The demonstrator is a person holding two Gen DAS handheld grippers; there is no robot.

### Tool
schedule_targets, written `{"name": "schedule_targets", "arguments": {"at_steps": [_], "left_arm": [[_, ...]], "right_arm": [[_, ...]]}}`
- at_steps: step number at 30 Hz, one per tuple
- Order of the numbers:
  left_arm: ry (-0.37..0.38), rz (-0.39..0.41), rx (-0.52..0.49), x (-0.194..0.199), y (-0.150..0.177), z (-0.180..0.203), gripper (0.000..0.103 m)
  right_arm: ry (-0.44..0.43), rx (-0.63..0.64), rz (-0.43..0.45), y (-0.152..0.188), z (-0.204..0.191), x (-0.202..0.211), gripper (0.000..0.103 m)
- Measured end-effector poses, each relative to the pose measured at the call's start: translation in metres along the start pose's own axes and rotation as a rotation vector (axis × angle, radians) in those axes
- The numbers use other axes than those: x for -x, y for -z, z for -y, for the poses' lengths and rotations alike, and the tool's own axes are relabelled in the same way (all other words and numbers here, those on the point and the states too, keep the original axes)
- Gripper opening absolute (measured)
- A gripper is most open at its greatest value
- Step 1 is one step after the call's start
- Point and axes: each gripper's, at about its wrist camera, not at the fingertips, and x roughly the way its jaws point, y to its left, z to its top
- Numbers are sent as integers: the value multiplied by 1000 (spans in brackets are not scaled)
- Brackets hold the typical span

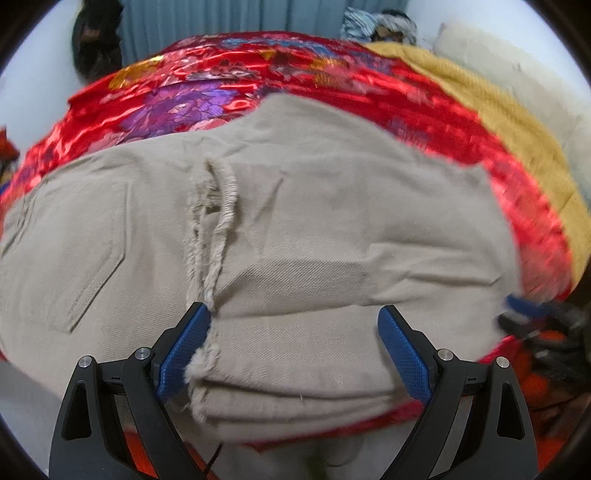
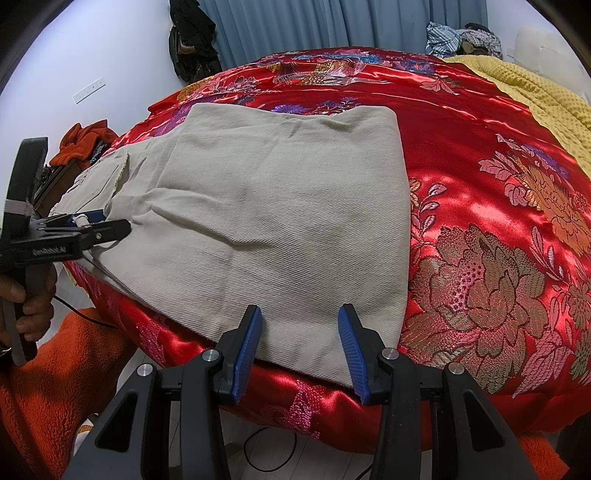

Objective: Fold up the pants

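Observation:
Beige pants lie folded over on a red floral satin bedspread. In the left wrist view the pants fill the frame, with a frayed hem lying across a back pocket. My left gripper is open, its blue pads on either side of the stacked layers at the near edge; it also shows in the right wrist view at the pants' left side. My right gripper is open over the pants' near edge and holds nothing. It shows blurred in the left wrist view.
A yellow blanket covers the bed's far right. Blue curtains hang behind. Clothes are piled at the far right and an orange cloth lies at the left. A cable lies on the floor below the bed edge.

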Motion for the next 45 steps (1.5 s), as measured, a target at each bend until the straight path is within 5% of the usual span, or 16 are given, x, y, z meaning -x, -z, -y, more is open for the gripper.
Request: {"name": "schedule_targets", "arguments": {"at_steps": [5, 9, 14, 16, 31, 33, 34, 38, 41, 45], "left_arm": [[55, 37, 156, 47, 2, -41, 93], [37, 119, 342, 93, 13, -112, 93], [70, 234, 862, 130, 51, -256, 92], [94, 251, 977, 133, 66, -287, 92], [200, 204, 1060, 71, 69, -308, 65], [222, 213, 1069, 70, 71, -309, 45], [220, 214, 1069, 69, 72, -311, 43], [239, 210, 1075, 56, 73, -317, 48], [186, 198, 1032, 67, 63, -313, 22], [109, 243, 905, 104, 40, -288, 19]], "right_arm": [[-3, -2, 2, -1, 2, 0, 44], [-6, -6, 1, -2, 3, -1, 44], [-1, -5, -1, -3, 2, -1, 44], [-1, -8, -2, -3, 3, -2, 44], [4, -7, -3, -3, 2, -3, 44], [3, -8, -2, -3, 2, -2, 44], [3, -9, -2, -3, 2, -2, 44], [5, -7, -2, -3, 2, -2, 44], [4, -8, -3, -3, 3, -2, 44], [7, -8, -4, -2, 2, -3, 44]]}}
